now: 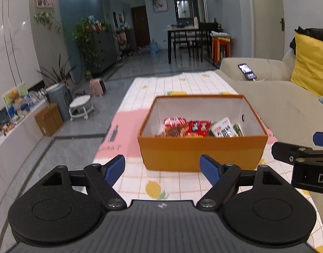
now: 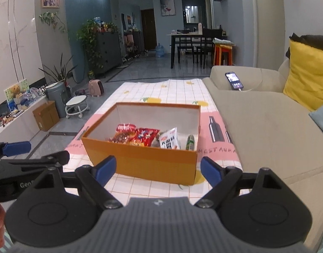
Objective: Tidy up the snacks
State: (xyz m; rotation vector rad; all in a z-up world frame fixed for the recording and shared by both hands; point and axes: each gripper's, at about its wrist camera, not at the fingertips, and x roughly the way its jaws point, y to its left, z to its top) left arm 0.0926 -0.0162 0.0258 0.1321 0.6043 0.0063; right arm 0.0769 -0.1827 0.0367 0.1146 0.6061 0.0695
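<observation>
Snacks (image 2: 144,136) already fill your orange box (image 2: 140,160) at twelve o'clock, so with left gripper (image 1: 162,169) and right gripper (image 2: 156,169) spread empty, you risk nudging it.

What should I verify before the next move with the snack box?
1. Left hand-held gripper open and holding nothing: ok.
2. Right hand-held gripper open and holding nothing: ok.
3. Orange box upright, top open: ok.
4. Snack packets inside the box: ok.
5. Loose snacks left on the tablecloth: none visible; near edge hidden, cannot tell.
6. Both grippers apart from the box: ok.
</observation>
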